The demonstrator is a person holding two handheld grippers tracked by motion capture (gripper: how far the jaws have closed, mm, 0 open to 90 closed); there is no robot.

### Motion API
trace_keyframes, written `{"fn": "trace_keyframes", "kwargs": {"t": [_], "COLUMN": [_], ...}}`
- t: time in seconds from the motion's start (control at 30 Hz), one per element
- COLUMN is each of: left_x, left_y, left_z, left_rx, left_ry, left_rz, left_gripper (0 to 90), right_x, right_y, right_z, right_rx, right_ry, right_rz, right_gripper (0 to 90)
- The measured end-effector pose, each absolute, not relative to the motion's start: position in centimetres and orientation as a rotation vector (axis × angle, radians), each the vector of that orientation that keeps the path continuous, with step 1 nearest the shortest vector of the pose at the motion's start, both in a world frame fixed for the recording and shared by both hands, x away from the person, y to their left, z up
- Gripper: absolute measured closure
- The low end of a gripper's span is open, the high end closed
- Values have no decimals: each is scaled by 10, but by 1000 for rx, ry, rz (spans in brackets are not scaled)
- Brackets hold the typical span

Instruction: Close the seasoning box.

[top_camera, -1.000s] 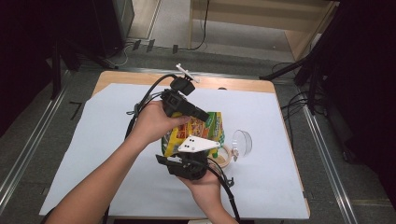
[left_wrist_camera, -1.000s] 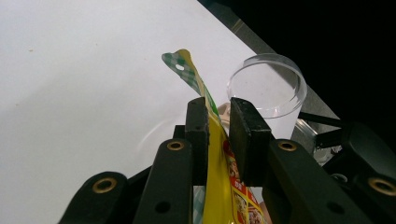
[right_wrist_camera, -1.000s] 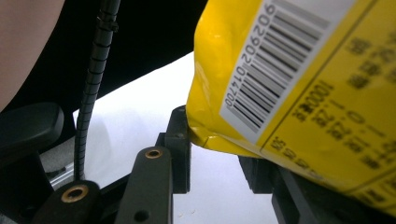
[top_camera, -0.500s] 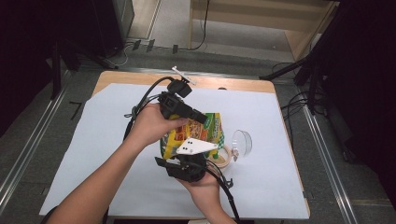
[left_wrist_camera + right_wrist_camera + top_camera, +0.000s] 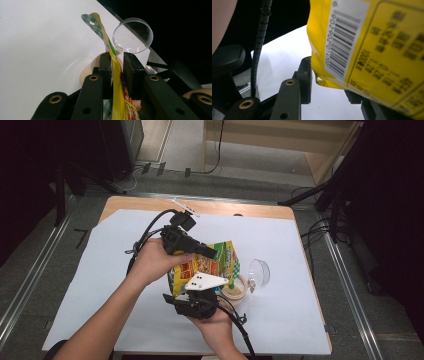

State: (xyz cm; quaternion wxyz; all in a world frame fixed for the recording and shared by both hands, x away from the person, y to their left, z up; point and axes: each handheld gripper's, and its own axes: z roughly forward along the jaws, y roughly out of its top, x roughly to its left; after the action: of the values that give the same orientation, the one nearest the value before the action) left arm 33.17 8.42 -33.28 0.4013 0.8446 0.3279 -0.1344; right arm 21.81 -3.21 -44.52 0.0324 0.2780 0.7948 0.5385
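A yellow snack packet (image 5: pixel 220 262) is held upright over a small tan cup (image 5: pixel 235 292) on the white table cover. My left gripper (image 5: pixel 212 254) comes in from the left, and in the left gripper view its jaws are shut on the packet's thin top edge (image 5: pixel 113 67). The cup's clear hinged lid (image 5: pixel 132 35) stands open behind it. My right gripper (image 5: pixel 200 292), with a white three-cornered plate on top, sits under the packet. In the right gripper view the packet's barcoded bottom (image 5: pixel 362 50) sits between the two jaws, and the far jaw is mostly hidden.
The white sheet (image 5: pixel 300 245) covers a wooden table with bare edge at the back (image 5: pixel 225 207). Both grippers' cables trail toward the person. A dark floor and metal rails surround the table.
My left gripper has shifted slightly left and toward the person, with the packet's top in it. The right gripper has barely moved.
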Motion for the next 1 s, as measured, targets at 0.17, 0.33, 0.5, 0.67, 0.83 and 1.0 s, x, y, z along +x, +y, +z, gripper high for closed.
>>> {"fn": "trace_keyframes", "kwargs": {"t": [0.17, 0.33, 0.5, 0.67, 0.83, 1.0], "left_x": [330, 328, 324, 323, 324, 321], "left_y": [88, 91, 93, 94, 95, 97], "left_z": [-337, -340, -343, -347, -351, -352], "left_rx": [2123, 2119, 2123, 2145, 2141, 2175], "left_ry": [831, 830, 827, 828, 830, 808], "left_rz": [-350, -358, -359, -370, -392, -367], "left_gripper": [776, 775, 775, 776, 781, 815], "right_x": [216, 215, 214, 212, 212, 212], "right_y": [-31, -31, -32, -33, -35, -36], "right_z": [-449, -452, -455, -460, -465, -469], "right_rx": [843, 826, 804, 790, 784, 756], "right_ry": [2451, 2455, 2462, 2478, 2491, 2502], "right_rz": [1644, 1640, 1624, 1582, 1549, 1508], "right_gripper": [614, 603, 604, 603, 603, 601]}}
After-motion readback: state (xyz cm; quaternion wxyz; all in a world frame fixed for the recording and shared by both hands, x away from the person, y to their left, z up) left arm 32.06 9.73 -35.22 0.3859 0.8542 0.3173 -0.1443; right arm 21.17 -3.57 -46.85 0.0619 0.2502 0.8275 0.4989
